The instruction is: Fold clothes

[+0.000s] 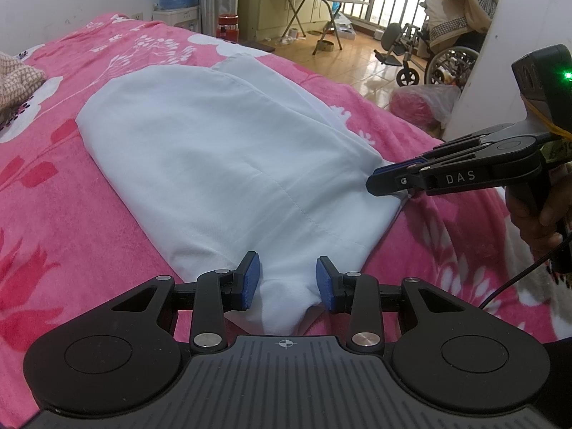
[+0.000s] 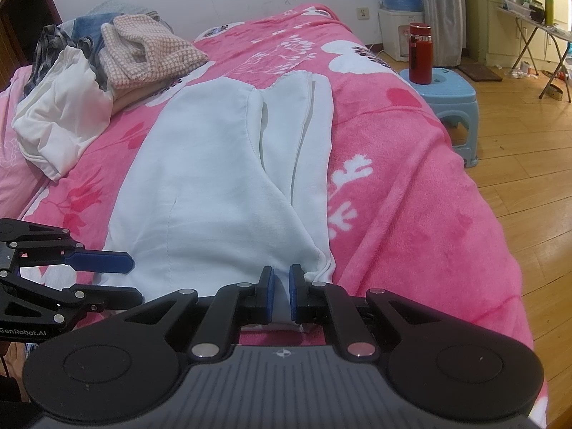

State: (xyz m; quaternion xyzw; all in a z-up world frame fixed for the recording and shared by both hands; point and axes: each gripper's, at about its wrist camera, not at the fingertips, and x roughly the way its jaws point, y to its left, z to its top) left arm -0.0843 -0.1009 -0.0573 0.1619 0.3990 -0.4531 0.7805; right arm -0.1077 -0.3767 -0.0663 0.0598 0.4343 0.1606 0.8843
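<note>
Pale, smooth white garment (image 1: 228,164) lay flat on the fleecy pink floral bed (image 1: 53,193), stretching ahead of both jaws. Right gripper (image 2: 280,295) pinched its near corner. Left gripper (image 1: 287,282) jaws stood spread, hem bunched between, contact unclear. Only the right view showed the clothes pile (image 2: 107,60); only the left showed the wheelchair (image 1: 429,53).

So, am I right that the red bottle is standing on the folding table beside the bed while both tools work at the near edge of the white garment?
Not quite: the red bottle stands on the blue plastic stool, not the folding table, as the right wrist view shows. The rest holds: the left tool and right tool are both at the white garment's near edge.
</note>
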